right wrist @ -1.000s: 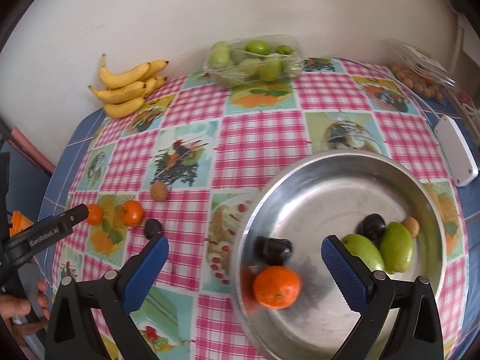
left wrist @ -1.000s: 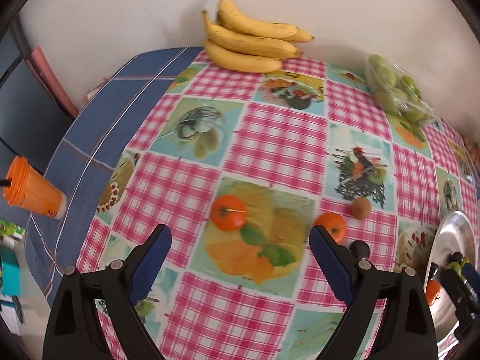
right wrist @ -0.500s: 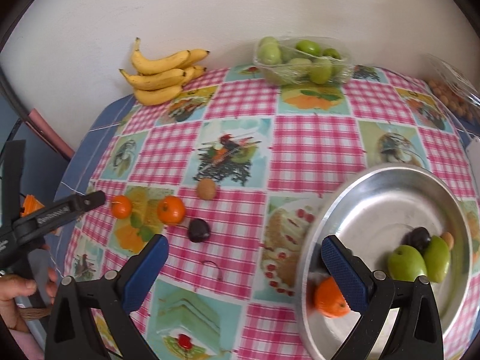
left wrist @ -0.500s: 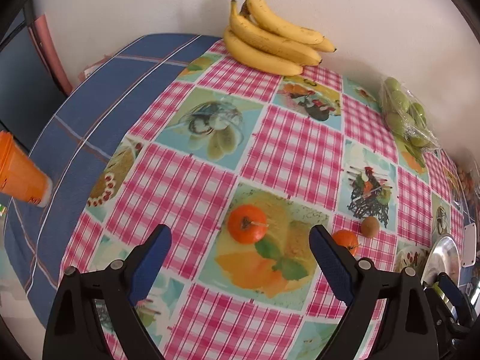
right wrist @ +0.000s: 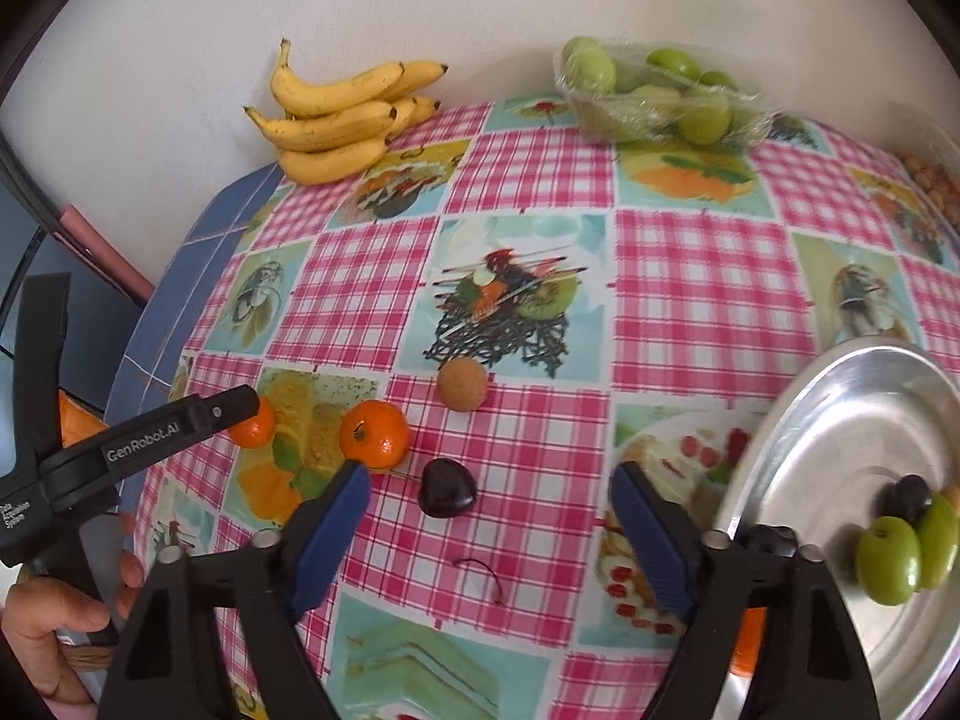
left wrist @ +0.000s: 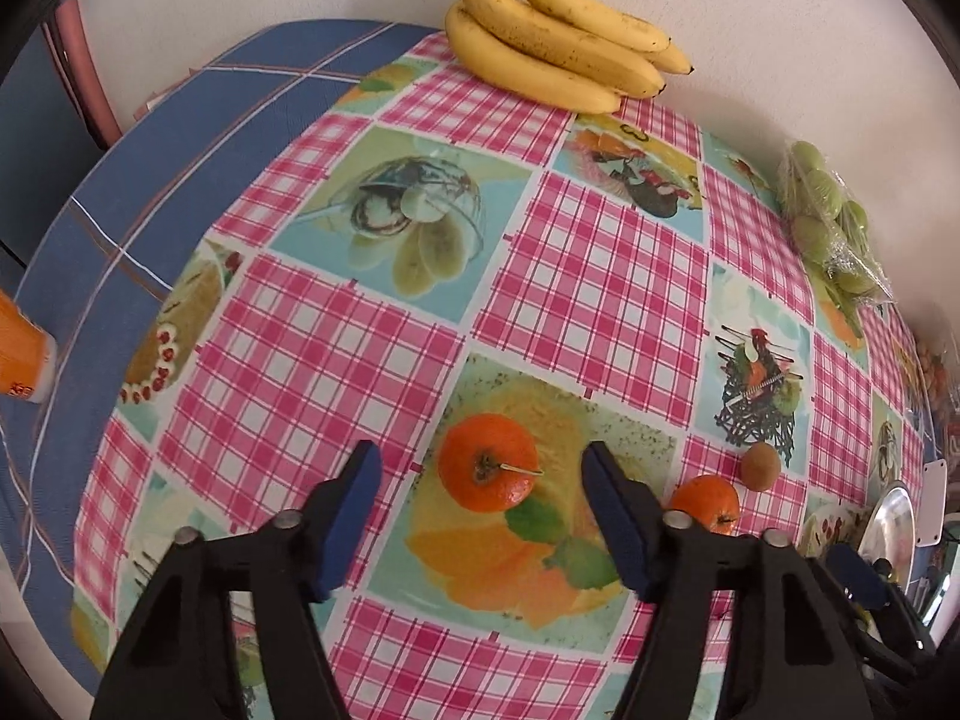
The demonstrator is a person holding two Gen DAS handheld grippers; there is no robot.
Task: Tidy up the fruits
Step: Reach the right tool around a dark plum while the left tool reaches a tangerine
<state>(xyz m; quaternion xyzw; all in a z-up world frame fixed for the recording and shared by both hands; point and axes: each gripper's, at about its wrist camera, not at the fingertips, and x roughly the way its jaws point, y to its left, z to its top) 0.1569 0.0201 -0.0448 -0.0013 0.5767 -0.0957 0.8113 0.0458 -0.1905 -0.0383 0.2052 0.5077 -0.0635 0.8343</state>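
Observation:
An orange tangerine (left wrist: 487, 462) lies on the checked tablecloth just ahead of my open, empty left gripper (left wrist: 480, 492), between its blue pads. A second tangerine (left wrist: 705, 503) (right wrist: 375, 435) and a small brown fruit (left wrist: 761, 466) (right wrist: 461, 383) lie to its right. A dark cherry (right wrist: 447, 487) sits just ahead of my open, empty right gripper (right wrist: 489, 516). The left gripper's finger (right wrist: 156, 435) partly covers the first tangerine (right wrist: 255, 427) in the right wrist view. The steel bowl (right wrist: 798, 420) at the right holds green fruits (right wrist: 889, 552), dark fruits and an orange one.
A banana bunch (left wrist: 558, 45) (right wrist: 342, 114) lies by the wall. Wrapped green fruits (right wrist: 654, 90) (left wrist: 831, 222) sit at the back. An orange cup (left wrist: 18, 354) stands on the blue cloth at left. A loose cherry stem (right wrist: 480, 570) lies near the right gripper.
My left gripper has moved forward so the tangerine now lies between its pads. My right gripper has swung left, off the bowl, toward the cherry.

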